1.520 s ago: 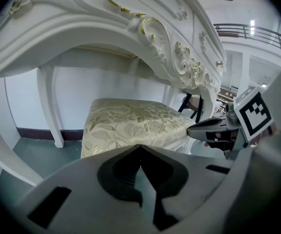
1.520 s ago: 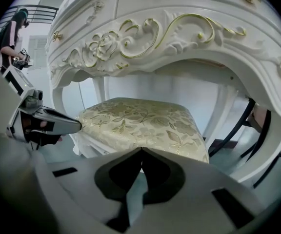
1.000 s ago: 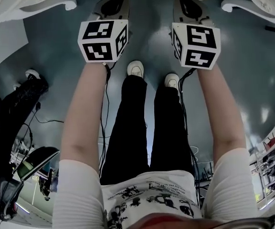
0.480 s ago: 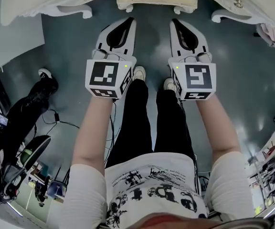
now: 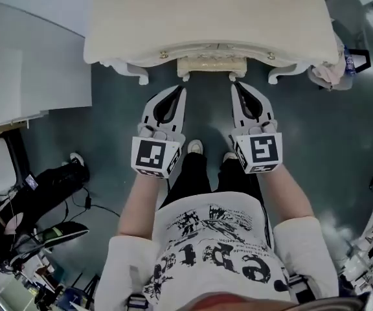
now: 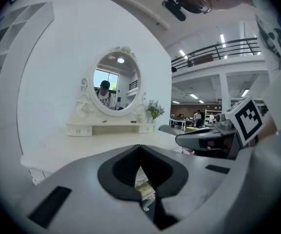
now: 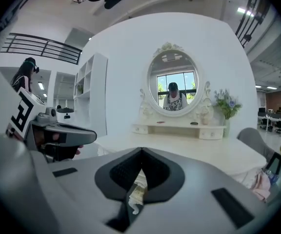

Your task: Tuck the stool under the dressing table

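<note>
The cream dressing table (image 5: 212, 24) fills the top of the head view. The stool (image 5: 211, 66) sits beneath its front edge, with only its carved rim and two small legs showing. My left gripper (image 5: 181, 88) and right gripper (image 5: 236, 84) hover side by side just short of the stool, apart from it, both shut on nothing. In the left gripper view the shut left gripper (image 6: 140, 146) points over the table top (image 6: 106, 145) at the oval mirror (image 6: 116, 84). The right gripper (image 7: 141, 150) likewise faces the mirror (image 7: 173, 84).
A white wall panel (image 5: 37, 63) stands left of the table. A bag (image 5: 332, 73) lies by the table's right leg. A person in black (image 5: 50, 186) and cables (image 5: 86, 203) are on the floor at the left. A flower vase (image 7: 226, 106) stands on the table.
The view has pulled back, so the whole table top now shows. The stool lies further under the table. Both grippers stay shut, side by side, a little back from it.
</note>
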`<state>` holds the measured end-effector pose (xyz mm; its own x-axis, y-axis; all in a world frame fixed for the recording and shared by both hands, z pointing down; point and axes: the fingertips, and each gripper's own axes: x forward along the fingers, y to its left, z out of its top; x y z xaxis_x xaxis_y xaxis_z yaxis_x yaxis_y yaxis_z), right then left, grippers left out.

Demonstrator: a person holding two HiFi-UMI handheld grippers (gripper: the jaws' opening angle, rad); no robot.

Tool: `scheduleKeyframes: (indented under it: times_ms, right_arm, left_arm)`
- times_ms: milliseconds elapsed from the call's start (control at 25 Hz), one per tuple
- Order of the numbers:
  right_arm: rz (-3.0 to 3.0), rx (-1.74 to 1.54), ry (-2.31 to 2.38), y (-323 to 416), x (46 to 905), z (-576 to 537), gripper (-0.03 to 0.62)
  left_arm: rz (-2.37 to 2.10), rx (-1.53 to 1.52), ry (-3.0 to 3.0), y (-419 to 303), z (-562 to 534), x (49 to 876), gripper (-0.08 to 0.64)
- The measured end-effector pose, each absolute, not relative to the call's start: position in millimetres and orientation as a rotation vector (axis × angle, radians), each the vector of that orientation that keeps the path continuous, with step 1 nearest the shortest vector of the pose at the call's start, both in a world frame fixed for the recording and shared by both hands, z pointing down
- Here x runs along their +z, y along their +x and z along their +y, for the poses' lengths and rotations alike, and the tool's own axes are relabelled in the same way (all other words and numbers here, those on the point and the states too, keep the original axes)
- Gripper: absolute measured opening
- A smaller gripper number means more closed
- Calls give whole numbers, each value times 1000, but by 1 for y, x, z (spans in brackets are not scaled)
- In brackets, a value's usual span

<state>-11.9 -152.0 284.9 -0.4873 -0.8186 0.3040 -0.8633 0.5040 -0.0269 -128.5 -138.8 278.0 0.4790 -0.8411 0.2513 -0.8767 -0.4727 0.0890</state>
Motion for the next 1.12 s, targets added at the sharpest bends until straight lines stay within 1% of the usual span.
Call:
scheduleKeyframes:
  times_ms: [120,320,520,720,1120]
  right_arm:
    - [-2524,155,1454,-12,237,-144,17]
    - [-2554,75,1503,-6,163,-123,17]
    - [-2575,2,1547,3,110,-107,17]
    - [-2605,-14,1572,6,83,-100,17]
    - [-2627,-8,1544,12,75,-88,17]
  left_arm:
    - [-1499,218,2585,-132,-131,232,20]
    - [-1548,141,2657,-146,-109,153,20]
    - [-1603,69,2694,-155,-94,97,20]
    - [-1631,47,2714,-155,-85,70,20]
    - [-1632,51,2704,-149,-78,64,20]
